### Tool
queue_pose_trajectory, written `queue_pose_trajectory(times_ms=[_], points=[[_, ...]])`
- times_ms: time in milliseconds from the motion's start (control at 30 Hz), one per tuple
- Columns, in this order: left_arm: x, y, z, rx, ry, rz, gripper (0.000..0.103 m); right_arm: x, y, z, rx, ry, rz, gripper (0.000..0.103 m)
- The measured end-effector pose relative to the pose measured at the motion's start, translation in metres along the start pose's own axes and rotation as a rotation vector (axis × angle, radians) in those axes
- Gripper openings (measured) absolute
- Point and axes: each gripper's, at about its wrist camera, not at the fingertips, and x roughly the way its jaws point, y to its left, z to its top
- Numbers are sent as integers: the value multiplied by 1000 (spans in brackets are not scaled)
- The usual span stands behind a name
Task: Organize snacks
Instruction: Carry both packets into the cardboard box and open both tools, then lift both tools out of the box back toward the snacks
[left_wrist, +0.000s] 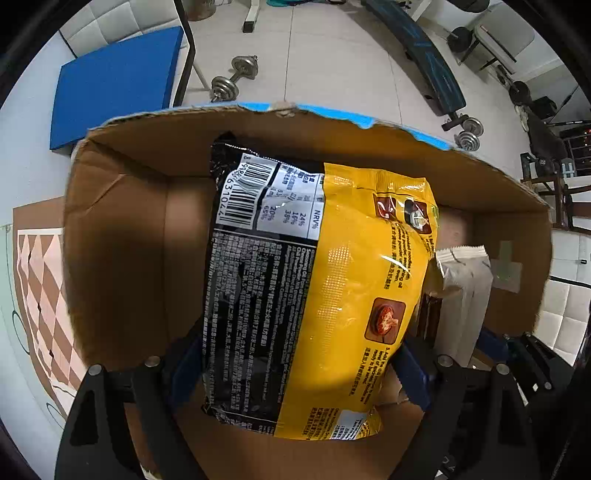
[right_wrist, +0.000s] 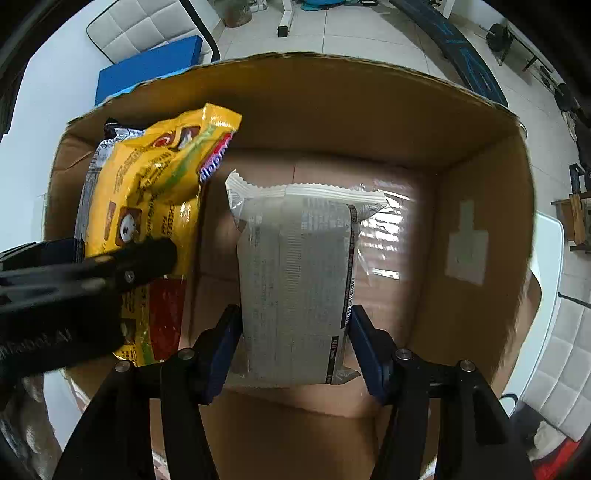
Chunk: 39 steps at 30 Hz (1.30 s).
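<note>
— Two packets, one per claw, both hanging inside the cardboard box (right_wrist: 480, 155). The left gripper (left_wrist: 299, 365) has its jaws spread wide around the yellow-and-black noodle packet (left_wrist: 317, 288); the right gripper (right_wrist: 293, 347) is closed to a middling gap on the silver-grey packet (right_wrist: 295, 280).

— How should they go down?

— I'd lower each until its bottom edge meets the box floor, then let go — dropping from height risks them tipping against each other. They sit just beside one another, so I'd release the right one first and draw straight up, keeping the claws from knocking.

— And around the box?

— It stands on a pale table (left_wrist: 33, 177) with a blue pad (left_wrist: 114, 85) behind it and a checkered board (left_wrist: 40, 291) to the left. Beyond lie a tiled floor, dumbbells (left_wrist: 232, 77), a weight bench (left_wrist: 432, 55) and white padded chairs.
</note>
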Motion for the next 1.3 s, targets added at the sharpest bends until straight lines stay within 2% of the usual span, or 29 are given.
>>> queue_pose_trajectory(times_ms=[200,267,300,333,433,600,667,767,833,1100,1300], points=[[10,-4,0,6,30,19,89,5,-1,18,-8,29,1,64],[11,-6,1,11,22,51,89,9,-4,24,1,54,-4,77],[12,-7,-1,12,19,62,89,10,-7,26,8,57,-17,90],[13,-8,3,8,19,66,90,10,-8,27,10,59,-28,92],[13,-8,0,4,16,74,90,13,-17,28,30,70,-51,92],[5,-6,-4,6,10,68,91,9,-30,24,56,74,-27,93],[2,-3,-10,5,7,58,91,4,-35,22,64,61,-21,93],[-6,2,-21,1,-2,51,91,-9,-33,12,50,23,-60,95],[-17,5,-32,-1,-29,52,91,-18,-33,-2,52,-2,-62,95],[-76,10,-98,17,-246,71,91,-60,-33,-60,75,-143,-73,95],[-103,2,-138,59,-374,112,91,-85,-6,-109,77,-230,-103,95]])
